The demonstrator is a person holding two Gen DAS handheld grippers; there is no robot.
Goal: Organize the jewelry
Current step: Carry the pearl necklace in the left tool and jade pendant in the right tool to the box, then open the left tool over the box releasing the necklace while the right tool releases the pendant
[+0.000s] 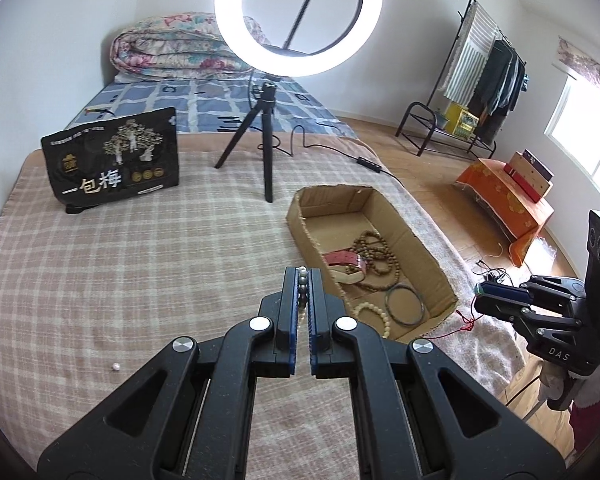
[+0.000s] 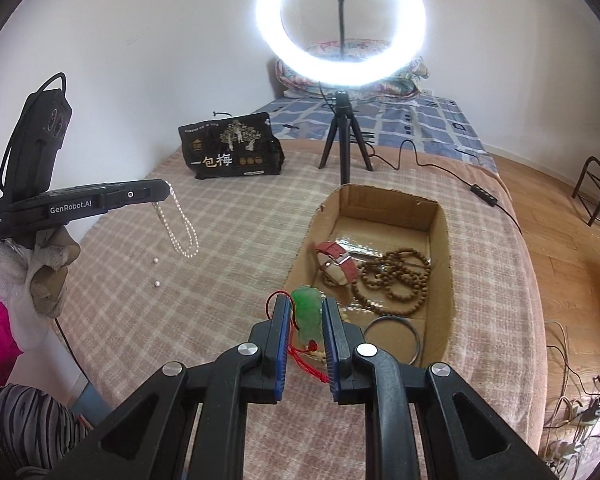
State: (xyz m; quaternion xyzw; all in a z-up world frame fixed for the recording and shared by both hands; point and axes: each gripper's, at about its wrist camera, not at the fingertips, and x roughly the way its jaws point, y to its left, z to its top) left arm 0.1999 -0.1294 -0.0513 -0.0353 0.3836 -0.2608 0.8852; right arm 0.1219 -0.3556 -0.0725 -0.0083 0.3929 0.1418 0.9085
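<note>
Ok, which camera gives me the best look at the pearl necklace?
The right wrist view. There the pearl necklace hangs in full as a loop from the left gripper, above the blanket. The left wrist view shows only a few beads pinched between that gripper's own fingers; the hanging loop is hidden.

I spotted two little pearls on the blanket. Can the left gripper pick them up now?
Probably not yet: the left gripper is shut on the pearl necklace, so it's full, though nothing covers the loose pearls.
</note>
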